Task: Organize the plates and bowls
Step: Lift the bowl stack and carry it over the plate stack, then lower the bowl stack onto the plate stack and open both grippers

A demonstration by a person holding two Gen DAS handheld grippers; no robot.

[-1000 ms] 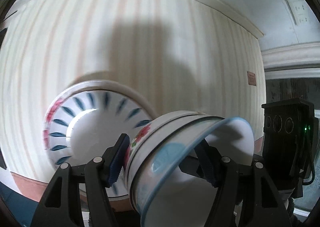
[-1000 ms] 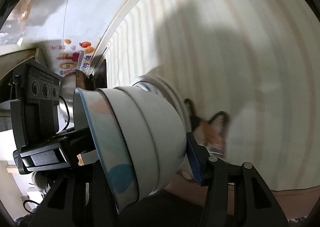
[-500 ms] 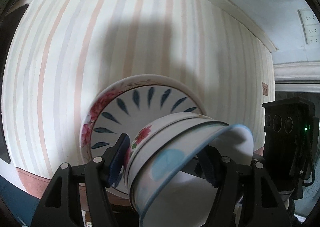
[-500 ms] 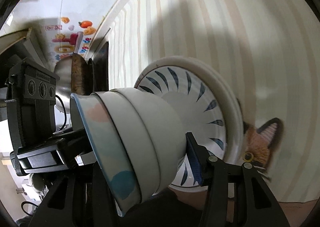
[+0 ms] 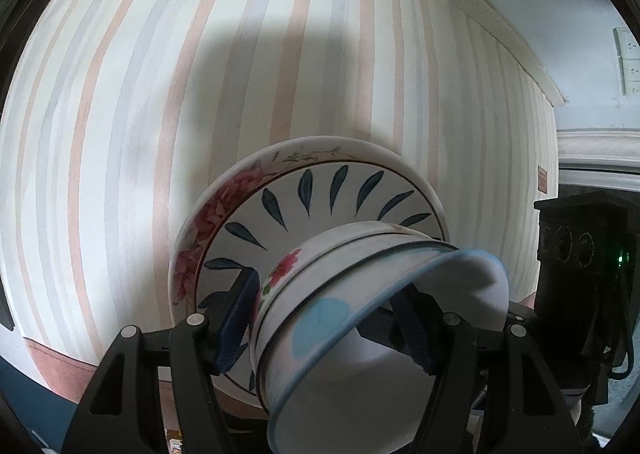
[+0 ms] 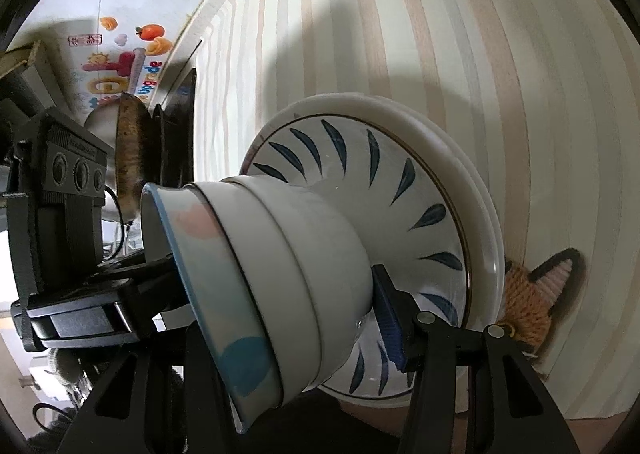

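Left wrist view first: the left gripper (image 5: 326,318) was closed on a stack of bowls (image 5: 340,310), its blue-padded fingers (image 5: 236,322) pinching the rim, one outside against the flowered wall and one inside. Three bowls sat nested there, the innermost with a blue rim and a pale blue patch, the outermost carrying a small red flower. Nothing could be seen inside the top bowl but its white wall. The stack was tilted, its foot pointing into the leaf-pattern plate (image 5: 320,198), though I could not tell whether it touched. That plate lay in a larger plate with pink flowers (image 5: 208,214) on its rim, and both rested on the striped tablecloth (image 5: 160,94), toward the near edge of the table.

Over on the right wrist view, the right gripper (image 6: 276,294) had the same bowls (image 6: 280,274) from the opposite side, narrowed on the rim with one blue pad (image 6: 386,318) against the outer wall. The leaf plate (image 6: 400,190) showed behind, and a knitted fox coaster (image 6: 536,294) peeked out just beside the plates. At the far edge stood a browned pan (image 6: 130,154) and a wall sticker (image 6: 120,62) with oranges and colourful lettering, too warped to read.
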